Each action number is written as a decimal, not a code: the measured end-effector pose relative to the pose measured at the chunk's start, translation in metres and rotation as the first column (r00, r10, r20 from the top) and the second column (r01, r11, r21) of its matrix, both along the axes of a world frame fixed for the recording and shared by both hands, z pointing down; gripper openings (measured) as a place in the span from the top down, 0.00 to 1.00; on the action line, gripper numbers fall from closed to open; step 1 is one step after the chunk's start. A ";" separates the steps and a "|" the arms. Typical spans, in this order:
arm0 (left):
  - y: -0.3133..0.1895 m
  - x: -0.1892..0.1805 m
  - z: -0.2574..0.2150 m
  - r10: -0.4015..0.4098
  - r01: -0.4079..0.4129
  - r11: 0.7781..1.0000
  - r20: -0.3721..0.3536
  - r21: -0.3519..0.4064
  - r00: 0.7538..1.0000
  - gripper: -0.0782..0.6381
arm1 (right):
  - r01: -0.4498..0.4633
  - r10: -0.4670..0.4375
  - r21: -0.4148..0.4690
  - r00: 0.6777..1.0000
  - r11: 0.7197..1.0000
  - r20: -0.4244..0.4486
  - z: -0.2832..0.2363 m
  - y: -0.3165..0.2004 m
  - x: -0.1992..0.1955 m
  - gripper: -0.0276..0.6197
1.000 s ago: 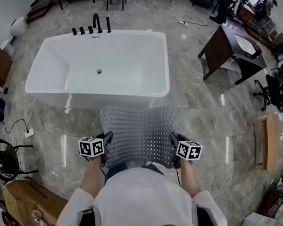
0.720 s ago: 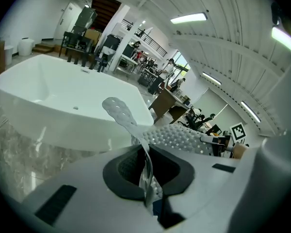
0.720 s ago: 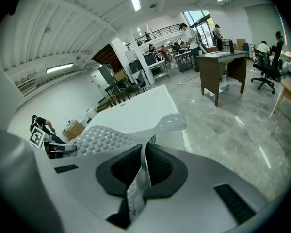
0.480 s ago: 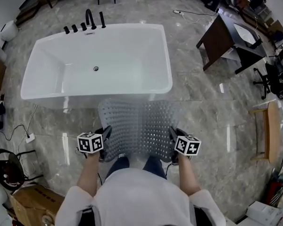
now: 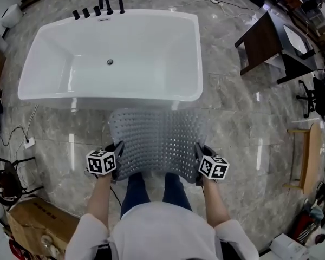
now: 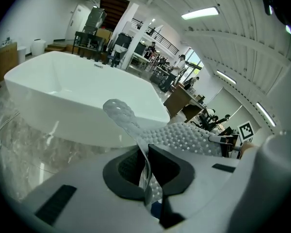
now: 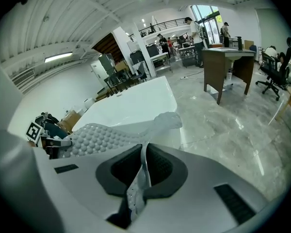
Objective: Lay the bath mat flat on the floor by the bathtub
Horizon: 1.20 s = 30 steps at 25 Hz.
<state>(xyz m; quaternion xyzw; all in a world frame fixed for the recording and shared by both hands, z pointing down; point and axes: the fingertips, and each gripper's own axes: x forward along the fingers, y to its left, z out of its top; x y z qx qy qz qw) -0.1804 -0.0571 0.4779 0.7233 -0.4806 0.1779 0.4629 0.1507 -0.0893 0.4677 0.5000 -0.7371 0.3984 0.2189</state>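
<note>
Your pale grey, translucent rubber bath mat carries a regular grid of small holes and round bumps, set against the glossy white rectangular bathtub with black metal taps and the polished grey marbled stone floor with paler veins. Your left gripper and right gripper are pale grey with dark grey pads, each bearing a white cube printed with black square markers. You wear white sleeves and dark blue trousers; a brown cardboard box and a dark brown wooden desk stand out too.
</note>
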 end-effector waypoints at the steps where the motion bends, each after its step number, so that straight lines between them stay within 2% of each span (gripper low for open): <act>1: -0.001 0.002 0.007 0.000 0.000 1.000 0.002 -0.006 1.000 0.83 | -0.002 0.002 -0.005 1.000 1.000 -0.008 0.006 -0.002 0.002 0.89; 12: -0.023 0.015 0.091 0.025 -0.023 0.998 0.039 -0.063 0.999 0.83 | -0.025 0.021 -0.054 0.997 0.998 -0.079 0.088 -0.020 0.016 0.89; 17: -0.030 0.023 0.135 0.071 -0.064 0.994 0.079 -0.088 0.994 0.83 | -0.029 0.022 -0.067 0.993 0.997 -0.114 0.132 -0.032 0.024 0.89; 30: -0.037 0.011 0.258 0.043 -0.024 0.985 0.103 -0.172 0.994 0.83 | -0.008 -0.012 -0.127 0.988 0.992 -0.153 0.254 -0.034 0.019 0.89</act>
